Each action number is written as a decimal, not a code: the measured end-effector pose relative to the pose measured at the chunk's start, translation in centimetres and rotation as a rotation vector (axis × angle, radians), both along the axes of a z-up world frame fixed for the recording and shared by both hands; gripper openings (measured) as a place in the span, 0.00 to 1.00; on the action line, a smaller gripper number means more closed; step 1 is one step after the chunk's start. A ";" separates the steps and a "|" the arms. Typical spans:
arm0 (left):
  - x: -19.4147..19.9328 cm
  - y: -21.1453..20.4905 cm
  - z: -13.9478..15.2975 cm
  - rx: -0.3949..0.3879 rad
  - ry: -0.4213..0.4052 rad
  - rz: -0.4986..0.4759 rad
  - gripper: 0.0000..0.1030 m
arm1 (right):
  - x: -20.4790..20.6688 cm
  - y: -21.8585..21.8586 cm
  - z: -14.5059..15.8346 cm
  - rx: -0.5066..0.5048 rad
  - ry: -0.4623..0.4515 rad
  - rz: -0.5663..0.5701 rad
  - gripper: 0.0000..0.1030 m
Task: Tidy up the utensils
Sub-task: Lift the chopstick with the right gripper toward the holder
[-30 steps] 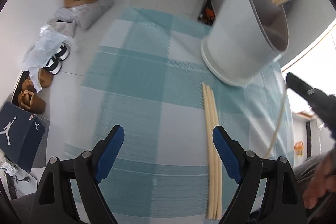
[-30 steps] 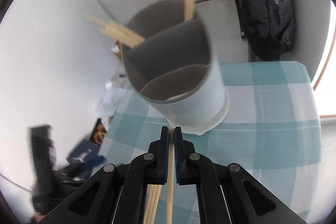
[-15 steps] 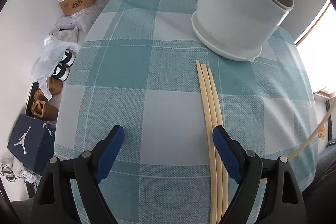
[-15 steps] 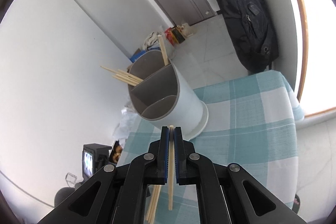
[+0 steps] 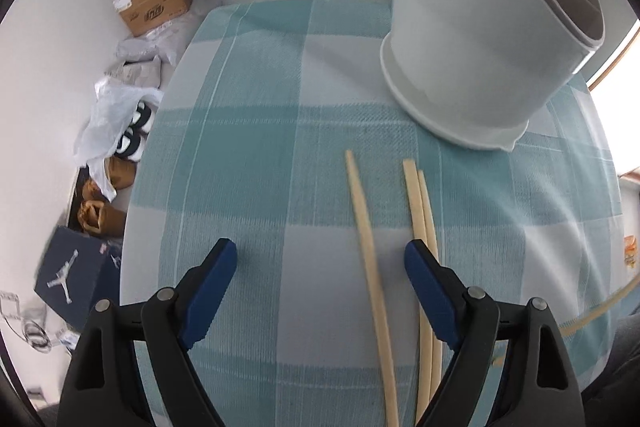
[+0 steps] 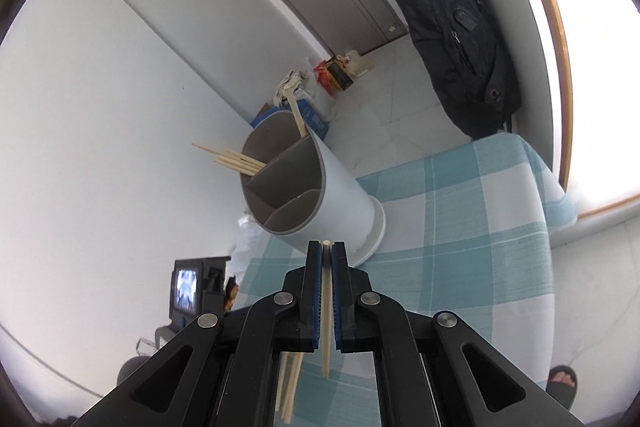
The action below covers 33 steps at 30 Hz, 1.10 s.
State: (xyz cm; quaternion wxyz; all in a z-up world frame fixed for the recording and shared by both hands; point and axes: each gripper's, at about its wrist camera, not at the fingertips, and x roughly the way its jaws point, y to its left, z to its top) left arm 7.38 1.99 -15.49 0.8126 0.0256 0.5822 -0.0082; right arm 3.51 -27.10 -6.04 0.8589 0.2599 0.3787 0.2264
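The left tongs hang wide open just above the desk, which is covered in a teal-and-white checked cloth. Between their blue pads lies a single chopstick, running away from the tongs toward the holder. A pair of chopsticks lies side by side, touching, just beside the right pad and partly under it. Ahead and to the right stands the white utensil holder, on the cloth.

The right tongs are pinched narrow on one chopstick, its tip poking out just past the pads. Ahead of them the divided holder shows three compartments; several chopsticks lean out of the far ones, and the nearest looks bare.
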 end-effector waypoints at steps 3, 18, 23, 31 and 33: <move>0.3 0.1 0.3 -0.040 0.001 -0.016 0.56 | 0.2 -0.1 0.0 0.005 0.002 0.001 0.04; 1.6 0.3 1.2 -0.105 -0.037 0.011 0.01 | 1.4 -0.2 -0.1 0.001 0.015 0.005 0.04; 0.3 0.4 3.5 -0.166 -0.128 0.011 0.01 | 1.2 0.5 0.1 -0.020 -0.005 0.017 0.04; -2.1 0.2 7.4 -0.218 -0.260 -0.007 0.01 | 0.2 1.5 0.6 -0.028 -0.054 0.033 0.04; -2.5 0.6 7.8 -0.222 -0.287 -0.012 0.01 | -0.1 1.8 0.7 -0.033 -0.066 0.035 0.04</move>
